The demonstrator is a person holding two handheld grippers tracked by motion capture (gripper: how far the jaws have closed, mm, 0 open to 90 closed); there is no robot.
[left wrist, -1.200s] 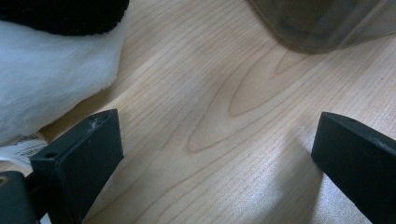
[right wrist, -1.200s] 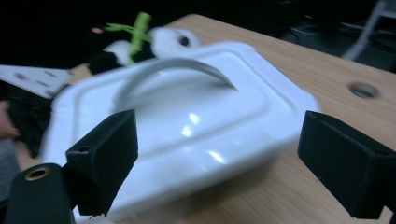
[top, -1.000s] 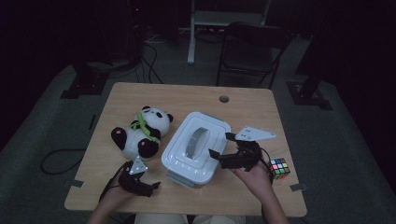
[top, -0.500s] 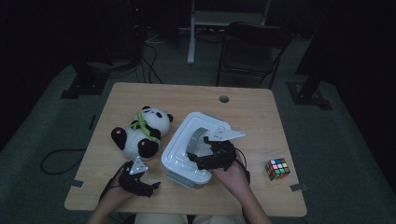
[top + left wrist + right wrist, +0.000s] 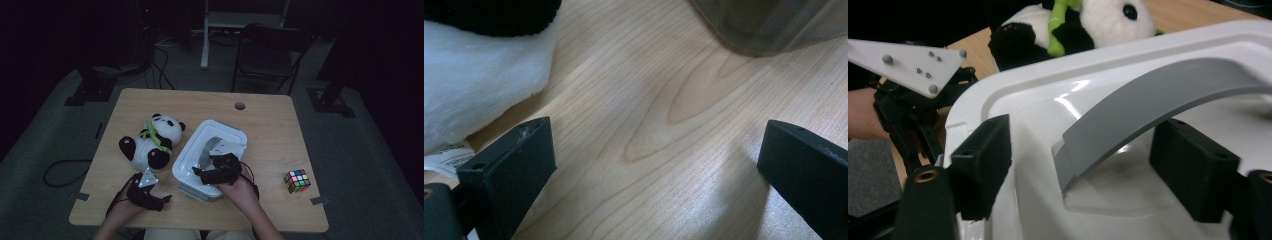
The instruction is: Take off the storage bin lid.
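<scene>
With my right gripper (image 5: 1080, 175) straddling the grey arched handle (image 5: 1158, 100) of the white plastic lidded box (image 5: 212, 145) beside the plush panda (image 5: 152, 142), jaws closing but not yet touching, lifting's still ahead. Left gripper (image 5: 651, 165) sits open near the panda.

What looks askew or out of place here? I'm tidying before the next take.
Little stands out. The white plastic lidded box with a grey arched handle sits skewed to the wooden table's edge, and the black-and-white plush panda lies tipped over beside it. Nothing spilled or damaged.
</scene>
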